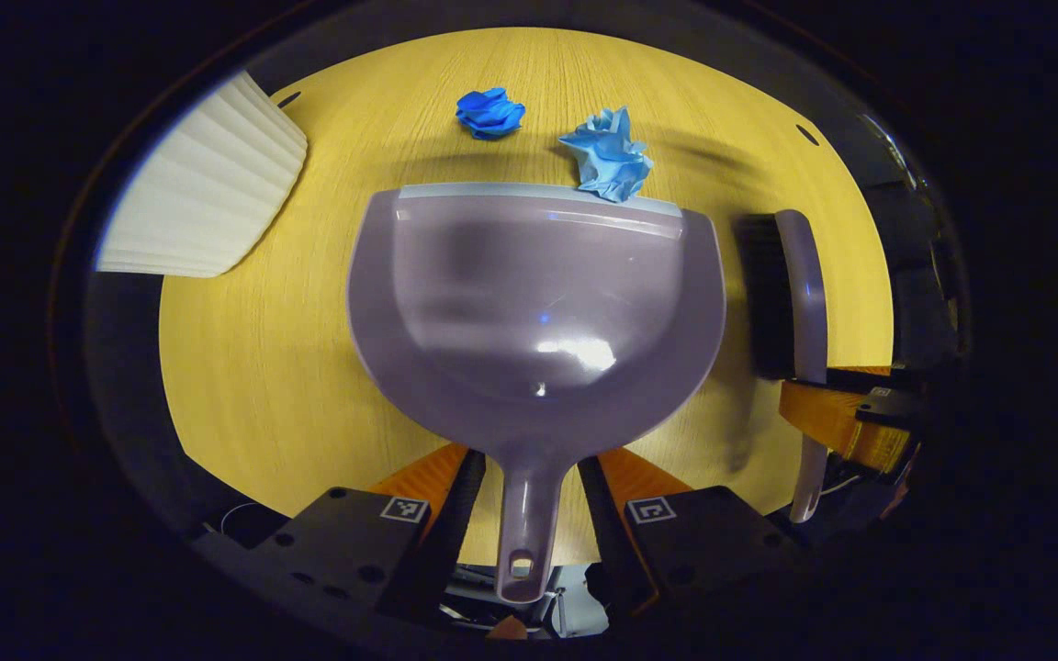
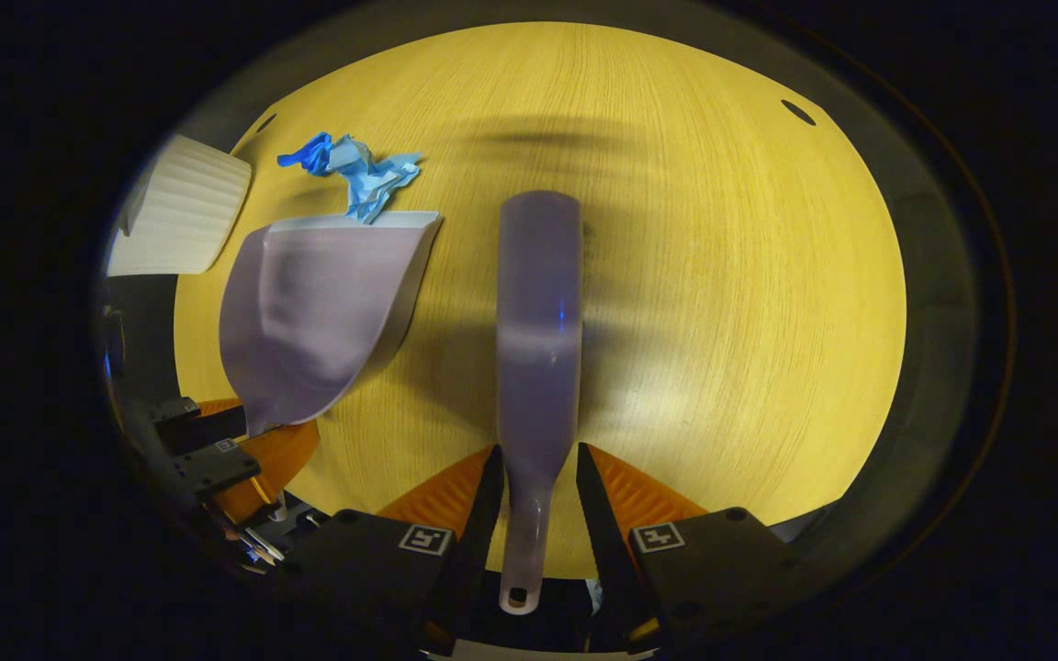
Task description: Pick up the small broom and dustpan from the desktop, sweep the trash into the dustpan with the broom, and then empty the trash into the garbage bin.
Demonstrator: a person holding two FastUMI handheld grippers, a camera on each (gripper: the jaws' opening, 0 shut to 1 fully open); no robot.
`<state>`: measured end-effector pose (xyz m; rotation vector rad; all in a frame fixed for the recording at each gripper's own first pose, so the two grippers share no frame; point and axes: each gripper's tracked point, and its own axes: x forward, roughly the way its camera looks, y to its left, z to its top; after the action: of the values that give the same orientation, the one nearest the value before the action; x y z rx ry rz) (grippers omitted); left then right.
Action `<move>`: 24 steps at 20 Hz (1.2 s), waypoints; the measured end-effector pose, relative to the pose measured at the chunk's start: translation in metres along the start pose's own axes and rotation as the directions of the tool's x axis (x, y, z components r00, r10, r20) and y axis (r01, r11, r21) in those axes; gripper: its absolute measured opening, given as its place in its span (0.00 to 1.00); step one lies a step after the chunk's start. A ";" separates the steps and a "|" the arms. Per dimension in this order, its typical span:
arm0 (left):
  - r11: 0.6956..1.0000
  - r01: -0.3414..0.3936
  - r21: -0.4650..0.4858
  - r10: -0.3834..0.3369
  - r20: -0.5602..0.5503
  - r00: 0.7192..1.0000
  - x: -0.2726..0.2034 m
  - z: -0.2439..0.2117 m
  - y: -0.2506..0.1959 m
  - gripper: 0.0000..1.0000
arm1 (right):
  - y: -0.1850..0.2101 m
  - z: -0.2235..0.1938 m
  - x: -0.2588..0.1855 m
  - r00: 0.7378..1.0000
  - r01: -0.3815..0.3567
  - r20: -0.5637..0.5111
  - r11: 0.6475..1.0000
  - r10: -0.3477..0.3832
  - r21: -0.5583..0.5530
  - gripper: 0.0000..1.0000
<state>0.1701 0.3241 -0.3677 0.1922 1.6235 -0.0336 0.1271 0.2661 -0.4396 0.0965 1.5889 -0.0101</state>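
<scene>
Lilac plastic meets us in both views: we see the left gripper (image 1: 529,500) with both fingers pressed on the handle of the dustpan (image 1: 538,294), whose front lip rests on the wooden desktop (image 1: 244,367) against a pale blue paper wad (image 1: 610,154). A darker blue wad (image 1: 490,112) lies just beyond. Our right gripper (image 2: 534,491) is clamped on the broom (image 2: 538,312) handle, the broom beside the dustpan's right. A white ribbed garbage bin (image 1: 203,188) stands far left.
</scene>
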 end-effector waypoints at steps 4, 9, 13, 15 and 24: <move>1.000 0.009 0.005 -0.009 -0.019 1.000 0.005 0.001 -0.001 0.47 | 0.004 -0.003 0.003 1.000 -0.013 -0.006 1.000 0.013 -0.001 0.39; 0.998 -0.029 0.048 0.030 -0.021 0.999 0.002 0.004 -0.001 0.28 | 0.002 0.000 0.005 0.999 -0.041 -0.010 0.998 0.041 -0.037 0.30; 0.999 -0.030 0.024 0.030 -0.022 0.999 0.004 0.004 -0.003 0.25 | -0.006 0.002 -0.001 0.997 -0.078 -0.007 0.989 0.078 -0.128 0.22; 0.999 -0.032 0.036 0.033 -0.016 0.999 0.004 0.002 -0.004 0.24 | -0.011 0.005 0.000 0.994 -0.108 -0.012 0.971 0.108 -0.213 0.18; 0.994 -0.058 0.097 0.062 -0.033 0.998 -0.001 -0.013 0.024 0.22 | -0.016 0.157 -0.028 0.986 -0.025 0.143 0.929 0.083 -0.369 0.17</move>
<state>0.1612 0.3499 -0.3640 0.3173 1.6529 -0.0624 0.2827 0.2385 -0.4156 -0.1496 1.4055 0.3152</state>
